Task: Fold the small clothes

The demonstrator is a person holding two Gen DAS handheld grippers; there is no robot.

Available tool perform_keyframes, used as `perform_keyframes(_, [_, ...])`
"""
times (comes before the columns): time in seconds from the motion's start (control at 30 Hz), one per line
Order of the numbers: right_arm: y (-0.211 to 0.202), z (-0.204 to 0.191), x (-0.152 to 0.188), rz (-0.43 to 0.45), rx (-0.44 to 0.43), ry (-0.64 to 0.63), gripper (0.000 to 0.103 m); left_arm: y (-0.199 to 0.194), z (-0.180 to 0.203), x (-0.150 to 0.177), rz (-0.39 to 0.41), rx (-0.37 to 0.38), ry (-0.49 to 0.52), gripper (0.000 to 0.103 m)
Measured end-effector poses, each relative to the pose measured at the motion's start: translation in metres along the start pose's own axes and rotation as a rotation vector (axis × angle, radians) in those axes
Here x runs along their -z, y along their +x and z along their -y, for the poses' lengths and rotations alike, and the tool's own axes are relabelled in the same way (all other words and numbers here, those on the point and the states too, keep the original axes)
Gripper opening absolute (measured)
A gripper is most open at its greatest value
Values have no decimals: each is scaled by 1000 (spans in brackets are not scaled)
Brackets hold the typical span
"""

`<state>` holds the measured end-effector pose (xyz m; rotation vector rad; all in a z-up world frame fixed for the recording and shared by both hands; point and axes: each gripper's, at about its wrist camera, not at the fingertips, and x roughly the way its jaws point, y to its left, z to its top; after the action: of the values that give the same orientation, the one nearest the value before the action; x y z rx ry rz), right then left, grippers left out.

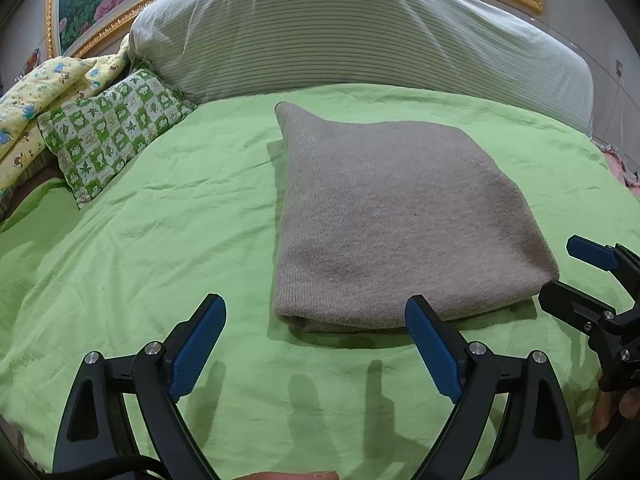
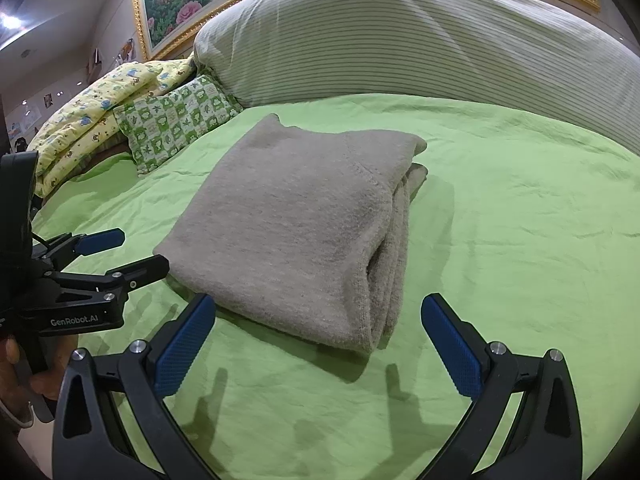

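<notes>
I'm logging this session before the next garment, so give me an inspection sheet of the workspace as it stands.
Surface: green sheet, wrinkled, covering the bed.
Job's things: beige knit, folded into a compact stack, lying flat mid-bed; layered edges show on its right side.
Clutter: checked pillow and yellow quilt at the far left; large striped pillow behind.
Grippers: left tongs open, just short of the knit's near edge; right tongs open, at its near corner; neither holds anything.
Cables: black cord at the left tongs' base.
Surroundings: gold-framed flower painting on the wall.
</notes>
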<state>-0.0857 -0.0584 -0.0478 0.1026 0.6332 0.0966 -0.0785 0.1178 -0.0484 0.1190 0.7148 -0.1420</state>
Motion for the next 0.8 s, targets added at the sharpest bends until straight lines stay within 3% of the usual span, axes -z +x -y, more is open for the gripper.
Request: perform_keyframes(0.8, [3, -1, -8, 4, -9, -16, 103, -1, -3, -3, 13, 4, 11, 94])
